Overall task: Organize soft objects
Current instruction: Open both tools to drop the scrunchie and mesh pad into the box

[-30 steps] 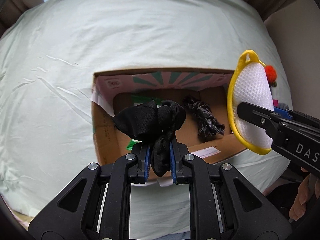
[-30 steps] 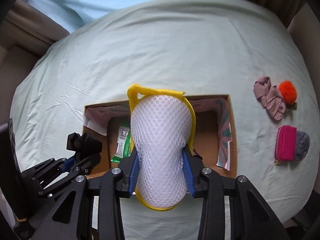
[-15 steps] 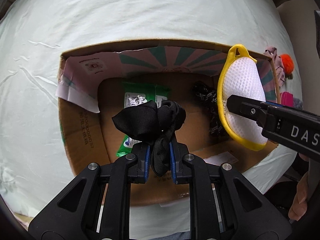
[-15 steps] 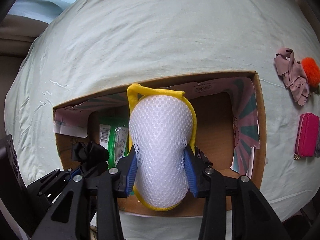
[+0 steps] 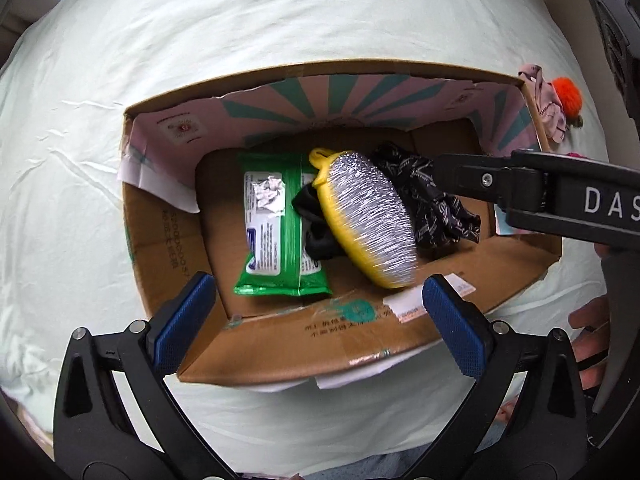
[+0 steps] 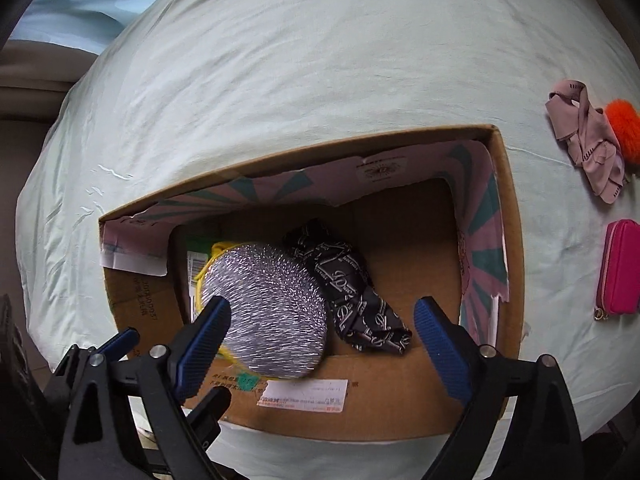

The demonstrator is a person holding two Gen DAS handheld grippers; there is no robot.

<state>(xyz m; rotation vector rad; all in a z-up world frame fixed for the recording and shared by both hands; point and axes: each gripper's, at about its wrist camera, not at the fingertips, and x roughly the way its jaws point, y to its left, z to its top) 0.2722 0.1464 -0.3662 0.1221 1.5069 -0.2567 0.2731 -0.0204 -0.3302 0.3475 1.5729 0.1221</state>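
Cardboard box [image 5: 256,344] on wrinkled pale-green sheet [image 5: 80,184].

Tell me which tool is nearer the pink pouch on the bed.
Right. The right tool hangs over the box, the pink pouch just beyond. The left tool is further away.

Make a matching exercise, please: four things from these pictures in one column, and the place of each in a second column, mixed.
Things:
1. green wipes pack
2. yellow-rimmed mesh pouch
3. pink zip pouch
4. orange pompom

Places:
A. on the bedsheet, touching the pink cloth
B. flat on the floor of the cardboard box
C. alone on the bedsheet, outside the box
D. in the box, tilted, blurred

Pairs: 1-B, 2-D, 3-C, 4-A
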